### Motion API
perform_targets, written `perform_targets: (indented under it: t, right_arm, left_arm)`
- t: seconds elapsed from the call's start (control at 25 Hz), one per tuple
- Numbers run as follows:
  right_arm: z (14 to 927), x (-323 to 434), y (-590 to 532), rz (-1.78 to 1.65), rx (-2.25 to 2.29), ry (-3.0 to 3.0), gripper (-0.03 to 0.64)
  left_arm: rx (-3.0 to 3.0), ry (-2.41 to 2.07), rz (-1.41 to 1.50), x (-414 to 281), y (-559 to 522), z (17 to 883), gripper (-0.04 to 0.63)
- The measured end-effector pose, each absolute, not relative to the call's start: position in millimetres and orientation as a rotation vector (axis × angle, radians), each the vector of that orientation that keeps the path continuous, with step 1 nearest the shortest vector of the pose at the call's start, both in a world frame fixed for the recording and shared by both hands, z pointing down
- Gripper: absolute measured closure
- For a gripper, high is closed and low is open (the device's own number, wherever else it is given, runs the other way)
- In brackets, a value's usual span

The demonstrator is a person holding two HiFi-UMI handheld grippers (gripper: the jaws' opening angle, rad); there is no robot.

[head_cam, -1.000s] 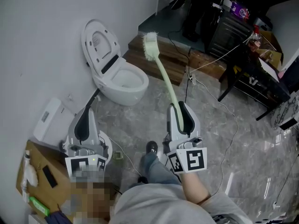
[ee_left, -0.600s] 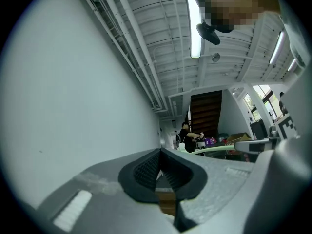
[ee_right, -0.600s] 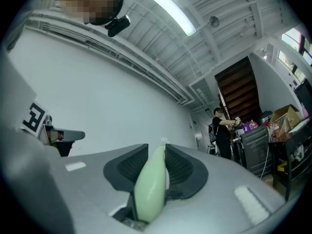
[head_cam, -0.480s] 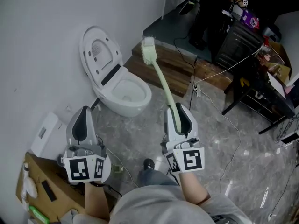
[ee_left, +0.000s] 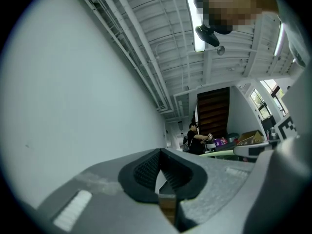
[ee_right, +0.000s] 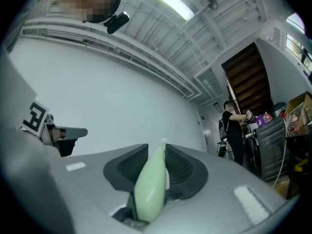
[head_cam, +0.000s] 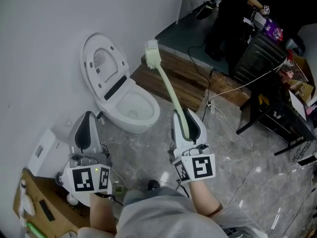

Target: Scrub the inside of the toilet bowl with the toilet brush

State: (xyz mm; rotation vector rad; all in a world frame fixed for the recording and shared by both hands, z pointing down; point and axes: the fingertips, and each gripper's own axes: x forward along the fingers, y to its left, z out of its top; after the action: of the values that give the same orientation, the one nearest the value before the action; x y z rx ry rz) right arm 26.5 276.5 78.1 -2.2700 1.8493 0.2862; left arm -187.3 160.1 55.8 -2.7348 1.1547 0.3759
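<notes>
The right gripper (ee_right: pixel 157 152) has its jaws clamped on the pale green toilet brush handle (ee_right: pixel 148 194). A white wall (ee_right: pixel 112 101) lies beyond, and far right a person (ee_right: pixel 233 130) stands by a dark cabinet (ee_right: pixel 270 143).

The head view looks steeply down from above onto the left gripper (head_cam: pixel 87 119), the right gripper (head_cam: pixel 183 114), the toilet (head_cam: pixel 130 102) and the floor (head_cam: pixel 233 152). Each gripper view sits close behind its own jaws, tilted up toward the white wall (ee_left: pixel 73 106) and the ceiling (ee_right: pixel 204 28). All three views share that wall and a distant person in black (ee_right: pixel 234 130).
</notes>
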Motion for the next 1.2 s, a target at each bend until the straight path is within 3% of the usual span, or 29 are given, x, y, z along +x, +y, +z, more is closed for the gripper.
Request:
perform_targets:
  t: [0.44,1.2]
  right_arm:
    - [101.3,49.2,198.3,0.215,-2.258,1.901,0.508]
    - [101.1,77.0,-8.8,0.21,-2.22,1.925,0.508]
  left_arm:
    - [-2.748,1.18,0.323,-163.6,92.6,77.7,0.594]
    - [-2.769,1.131,0.336,-116.8,-113.1,69.6,0.593]
